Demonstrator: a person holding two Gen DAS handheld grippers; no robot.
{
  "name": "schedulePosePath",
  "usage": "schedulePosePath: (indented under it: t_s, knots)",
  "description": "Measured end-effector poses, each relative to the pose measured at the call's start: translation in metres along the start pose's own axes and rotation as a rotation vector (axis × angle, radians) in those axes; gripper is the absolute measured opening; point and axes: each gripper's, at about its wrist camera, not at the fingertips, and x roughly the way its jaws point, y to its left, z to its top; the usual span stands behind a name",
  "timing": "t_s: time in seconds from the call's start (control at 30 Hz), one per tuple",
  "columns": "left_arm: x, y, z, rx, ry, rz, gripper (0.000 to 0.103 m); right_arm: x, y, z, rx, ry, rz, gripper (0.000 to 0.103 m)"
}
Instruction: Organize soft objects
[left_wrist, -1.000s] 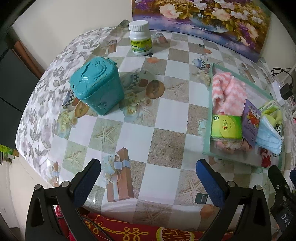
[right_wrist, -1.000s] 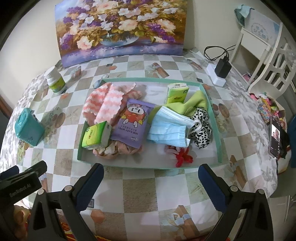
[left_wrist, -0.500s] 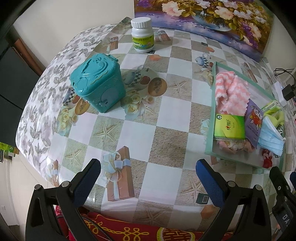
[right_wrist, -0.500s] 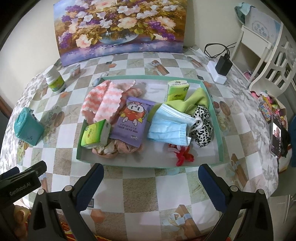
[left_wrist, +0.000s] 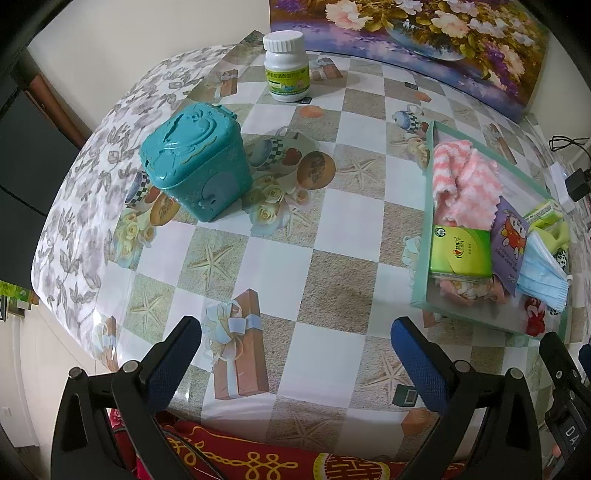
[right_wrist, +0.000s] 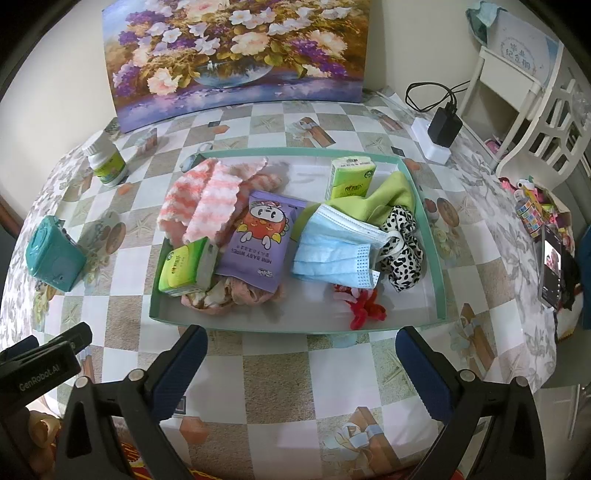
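Both of my claws hang low over the near edge of the bench, with their fingers spread wide apart and holding nothing. My left claw (left_wrist: 295, 354) points at bare checked cloth. The teal box (left_wrist: 195, 166) sits ahead of it on the left, and the white bottle (left_wrist: 286, 66) stands far back. My right claw (right_wrist: 301, 356) faces the green tray (right_wrist: 430, 229), which lies just ahead of its tips. Inside the tray I see a pink towel (right_wrist: 207, 192), a purple wipes pack (right_wrist: 262, 236), a blue face mask (right_wrist: 336, 247), two green tissue packs (right_wrist: 184, 266) and a spotted scrunchie (right_wrist: 402, 254).
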Motion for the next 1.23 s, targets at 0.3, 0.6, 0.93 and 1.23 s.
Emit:
schedulePosePath:
  t_s: [0.3, 0.6, 0.93, 1.23]
  knots:
    - [0.0004, -0.0002, 0.0001, -0.001, 0.002, 0.0, 0.102, 0.0009, -0.0007, -0.001, 0.001, 0.001, 0.0, 0.103]
    - [0.0008, 0.0001, 0.0003, -0.002, 0.003, -0.001, 0.102, 0.0008, -0.0007, -0.0007, 0.0, 0.001, 0.001, 0.103]
    - [0.0016, 0.0012, -0.0004, -0.013, 0.005, 0.001, 0.102, 0.0014, -0.0028, -0.0017, 0.008, 0.0, -0.001, 0.103]
    - [-0.0005, -0.0011, 0.0003, -0.017, -0.003, 0.008, 0.102, 0.0009, -0.0051, -0.0007, 0.034, 0.003, -0.004, 0.103]
